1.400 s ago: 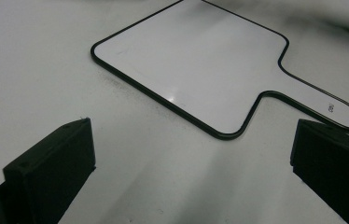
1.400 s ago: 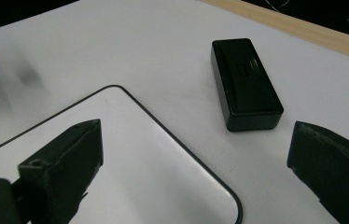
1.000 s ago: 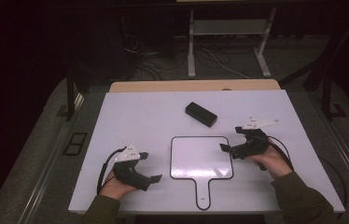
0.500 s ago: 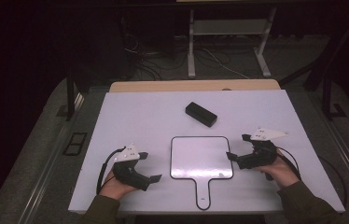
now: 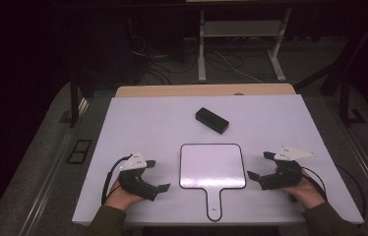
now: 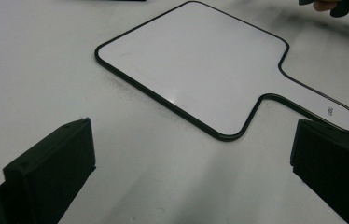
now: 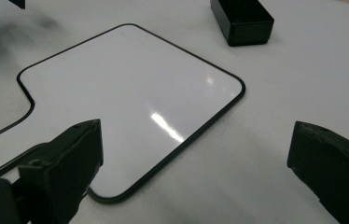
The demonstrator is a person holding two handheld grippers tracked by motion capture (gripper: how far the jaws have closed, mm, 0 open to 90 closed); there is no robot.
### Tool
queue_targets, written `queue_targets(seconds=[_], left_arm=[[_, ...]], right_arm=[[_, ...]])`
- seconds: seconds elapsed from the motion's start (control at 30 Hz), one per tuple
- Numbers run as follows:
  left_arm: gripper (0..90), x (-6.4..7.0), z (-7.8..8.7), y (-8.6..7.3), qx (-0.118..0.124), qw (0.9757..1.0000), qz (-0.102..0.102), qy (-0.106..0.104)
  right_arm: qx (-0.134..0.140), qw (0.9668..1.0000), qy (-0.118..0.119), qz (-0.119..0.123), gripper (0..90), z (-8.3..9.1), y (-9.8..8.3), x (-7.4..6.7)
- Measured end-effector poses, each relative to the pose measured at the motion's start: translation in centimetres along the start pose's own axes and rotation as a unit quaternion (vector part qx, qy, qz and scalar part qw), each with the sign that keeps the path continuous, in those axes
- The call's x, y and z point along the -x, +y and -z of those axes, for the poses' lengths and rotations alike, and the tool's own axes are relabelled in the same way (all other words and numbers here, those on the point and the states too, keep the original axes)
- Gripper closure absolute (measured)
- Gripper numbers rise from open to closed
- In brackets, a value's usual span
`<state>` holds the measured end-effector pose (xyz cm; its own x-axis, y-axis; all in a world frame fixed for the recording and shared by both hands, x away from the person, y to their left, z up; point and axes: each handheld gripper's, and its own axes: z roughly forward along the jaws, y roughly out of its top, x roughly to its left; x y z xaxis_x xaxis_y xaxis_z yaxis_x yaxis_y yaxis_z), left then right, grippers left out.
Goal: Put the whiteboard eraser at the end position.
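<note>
1. Two tools rest low on the white desk [image 5: 147, 123], each in a hand: the left tool [image 5: 155, 174] and the right tool [image 5: 260, 164], both released with jaws wide and holding nothing
2. Between them lies the handled whiteboard [image 5: 212, 166], flat, handle toward the person
3. Beyond it sits a black box [image 5: 212, 120], well apart from both tools

- A black rectangular box [image 5: 212, 120] lies on the far half of the white table [image 5: 138, 123], turned at an angle to the table's edges.
- A light wooden board [image 5: 172, 91] runs along the table's far edge.
- Behind it, on the dark carpeted floor [image 5: 34, 162], stands a white metal table frame [image 5: 241, 29] beside loose cables [image 5: 157, 59].
- A black floor socket plate [image 5: 78, 151] sits left of the table.
</note>
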<state>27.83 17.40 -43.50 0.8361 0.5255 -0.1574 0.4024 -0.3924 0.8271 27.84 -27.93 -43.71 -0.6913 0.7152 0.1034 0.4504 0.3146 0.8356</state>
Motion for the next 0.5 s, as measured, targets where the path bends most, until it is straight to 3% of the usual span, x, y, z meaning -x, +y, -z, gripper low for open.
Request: queue_targets(seconds=[0.5], left_arm=[[0.0,0.0,0.0,0.0,-0.001,1.0,0.001,0.001]], right_arm=[[-0.006,0.9999,-0.006,-0.009,2.3,1.6,-2.0,0.1]])
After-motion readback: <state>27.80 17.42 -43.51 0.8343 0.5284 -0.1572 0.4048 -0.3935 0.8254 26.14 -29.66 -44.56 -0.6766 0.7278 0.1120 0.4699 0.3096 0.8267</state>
